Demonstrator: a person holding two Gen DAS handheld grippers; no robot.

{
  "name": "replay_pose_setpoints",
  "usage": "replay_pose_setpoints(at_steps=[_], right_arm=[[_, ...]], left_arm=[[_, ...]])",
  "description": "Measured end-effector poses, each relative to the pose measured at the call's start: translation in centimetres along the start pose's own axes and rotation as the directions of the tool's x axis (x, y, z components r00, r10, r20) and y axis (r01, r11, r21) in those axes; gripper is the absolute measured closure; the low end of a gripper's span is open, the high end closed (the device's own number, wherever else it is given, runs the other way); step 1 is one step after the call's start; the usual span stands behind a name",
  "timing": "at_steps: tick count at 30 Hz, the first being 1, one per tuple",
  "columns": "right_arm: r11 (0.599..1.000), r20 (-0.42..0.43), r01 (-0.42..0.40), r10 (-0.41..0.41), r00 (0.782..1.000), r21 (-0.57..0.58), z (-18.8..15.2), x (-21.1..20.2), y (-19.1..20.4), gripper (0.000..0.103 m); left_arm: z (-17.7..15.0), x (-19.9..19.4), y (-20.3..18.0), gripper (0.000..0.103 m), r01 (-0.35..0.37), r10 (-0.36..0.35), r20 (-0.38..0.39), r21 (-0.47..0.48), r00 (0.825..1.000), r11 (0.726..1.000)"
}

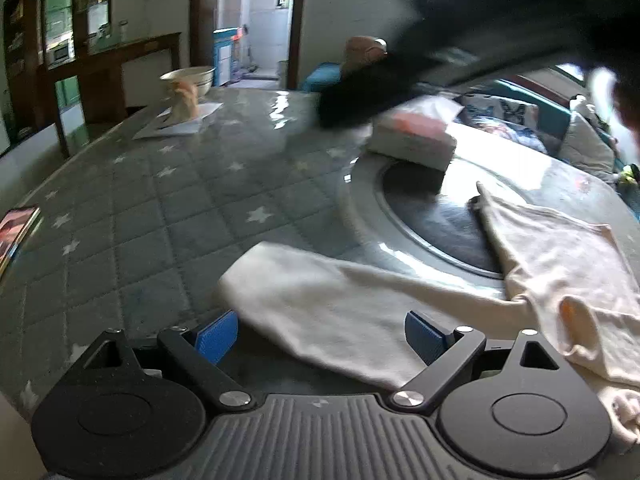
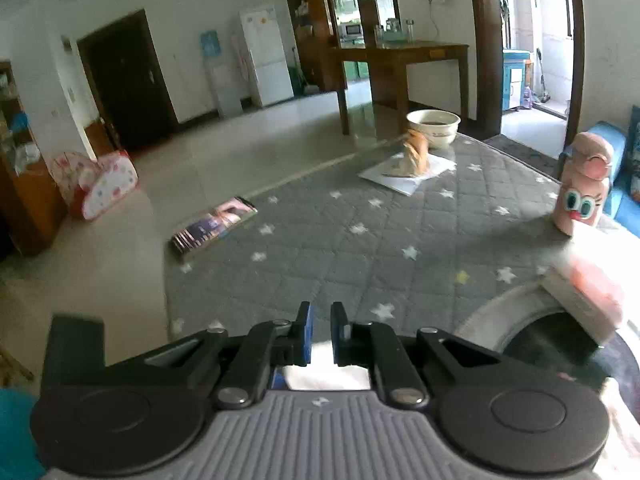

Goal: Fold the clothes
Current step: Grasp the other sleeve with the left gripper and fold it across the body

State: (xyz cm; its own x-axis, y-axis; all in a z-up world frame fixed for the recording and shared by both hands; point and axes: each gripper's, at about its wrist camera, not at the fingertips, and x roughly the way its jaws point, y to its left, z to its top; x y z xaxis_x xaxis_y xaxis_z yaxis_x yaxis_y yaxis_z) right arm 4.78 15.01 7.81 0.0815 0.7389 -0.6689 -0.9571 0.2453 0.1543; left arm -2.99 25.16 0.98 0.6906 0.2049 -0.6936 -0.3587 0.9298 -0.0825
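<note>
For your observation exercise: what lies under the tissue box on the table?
The tissue box rests on the rim of a round turntable, overhanging its dark centre. Whatever sits directly beneath the box is covered.

Left tool (image 1: 320,338): jaws spread wide, blue pads (image 1: 216,336) well apart, held low and level. Right tool (image 2: 321,334): jaws nearly closed, narrow gap between the pads, pale material visible behind them; grip unclear. Dark sleeved arm (image 1: 460,40) crosses the upper left-wrist view, blurred.
</note>
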Motion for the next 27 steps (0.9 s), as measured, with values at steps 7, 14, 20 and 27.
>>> replay_pose_setpoints(at_steps=[7, 14, 20, 27], right_arm=[[0.990, -0.174, 0.142, -0.135, 0.975, 0.024, -4.9, 0.0, -4.4, 0.094], [0.989, -0.282, 0.149, -0.143, 0.949, 0.002, -9.3, -0.7, -5.4, 0.094], [0.987, -0.289, 0.158, -0.143, 0.947, 0.030, -10.4, 1.4, -6.0, 0.094], [0.982, -0.217, 0.183, -0.170, 0.961, 0.038, -10.6, 1.5, -5.8, 0.092]], left_arm=[[0.6, 1.9, 1.5, 0.020, -0.066, 0.066, -0.028, -0.025, 0.997, 0.997], [1.1, 3.3, 2.0, 0.060, -0.105, 0.105, -0.016, 0.005, 0.994, 0.994], [2.5, 4.7, 1.9, 0.084, -0.150, 0.150, 0.003, 0.056, 0.989, 0.987], [3.4, 6.0, 2.0, 0.085, -0.179, 0.178, 0.020, 0.082, 0.984, 0.980]])
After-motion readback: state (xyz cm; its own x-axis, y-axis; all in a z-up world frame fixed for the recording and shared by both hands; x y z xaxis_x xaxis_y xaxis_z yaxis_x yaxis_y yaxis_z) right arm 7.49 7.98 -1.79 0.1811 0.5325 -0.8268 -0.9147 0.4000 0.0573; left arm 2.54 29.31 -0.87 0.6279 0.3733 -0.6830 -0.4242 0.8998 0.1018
